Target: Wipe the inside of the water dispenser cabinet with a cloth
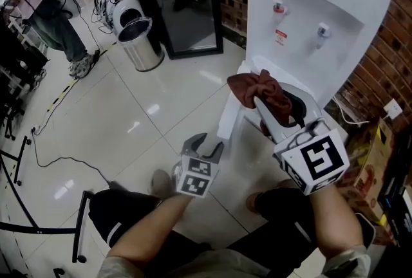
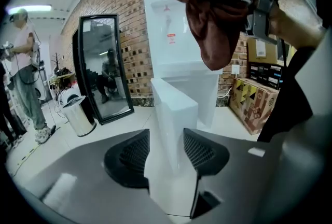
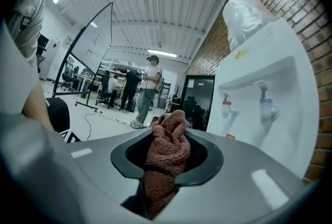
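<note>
The white water dispenser (image 1: 309, 6) stands against a brick wall, with red and blue taps. Its lower cabinet door (image 1: 230, 117) is swung out towards me. My left gripper (image 1: 207, 145) is at that door's free edge. In the left gripper view the white door (image 2: 171, 114) fills the gap between the jaws (image 2: 166, 153), both pads against it. My right gripper (image 1: 261, 103) is shut on a reddish-brown cloth (image 1: 261, 91), held level in front of the dispenser above the cabinet opening. The cloth (image 3: 166, 158) bulges out between the pads. The cabinet's inside is mostly hidden behind the cloth and gripper.
A steel bin (image 1: 140, 44) and a black-framed mirror (image 1: 187, 0) stand left of the dispenser. A cardboard box (image 1: 370, 174) sits at its right by the wall. A person (image 1: 45, 6) stands far left. A cable (image 1: 58, 157) lies on the glossy tile floor.
</note>
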The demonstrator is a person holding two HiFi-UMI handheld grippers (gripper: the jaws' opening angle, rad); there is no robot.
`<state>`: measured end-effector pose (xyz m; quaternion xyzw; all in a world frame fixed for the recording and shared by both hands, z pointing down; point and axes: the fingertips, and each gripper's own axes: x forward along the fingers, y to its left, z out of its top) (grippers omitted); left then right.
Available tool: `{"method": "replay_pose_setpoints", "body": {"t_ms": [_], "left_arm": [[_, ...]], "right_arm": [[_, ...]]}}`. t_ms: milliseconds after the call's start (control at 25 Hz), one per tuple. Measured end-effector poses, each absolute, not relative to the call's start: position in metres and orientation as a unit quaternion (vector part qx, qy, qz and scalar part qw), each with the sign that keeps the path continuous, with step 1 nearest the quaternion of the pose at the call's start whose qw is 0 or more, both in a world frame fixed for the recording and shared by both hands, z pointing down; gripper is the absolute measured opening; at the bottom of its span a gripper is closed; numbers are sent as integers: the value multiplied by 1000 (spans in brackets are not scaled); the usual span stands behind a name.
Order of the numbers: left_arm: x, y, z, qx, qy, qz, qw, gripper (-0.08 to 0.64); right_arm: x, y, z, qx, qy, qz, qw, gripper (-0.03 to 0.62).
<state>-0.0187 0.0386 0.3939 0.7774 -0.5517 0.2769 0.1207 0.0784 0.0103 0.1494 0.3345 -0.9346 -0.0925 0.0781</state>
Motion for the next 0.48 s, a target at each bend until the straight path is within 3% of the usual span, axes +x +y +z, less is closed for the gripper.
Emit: {"method": "replay_pose_setpoints", "body": {"t_ms": [320,480], "left_arm": [[17,41,385,816,-509,221,160,249],[11,30,378,818,-497,249,149,212]], "right_arm": [[62,0,146,324,-941,-81,61,132],[42,3,142,304,-948,-83,57,132]]}}
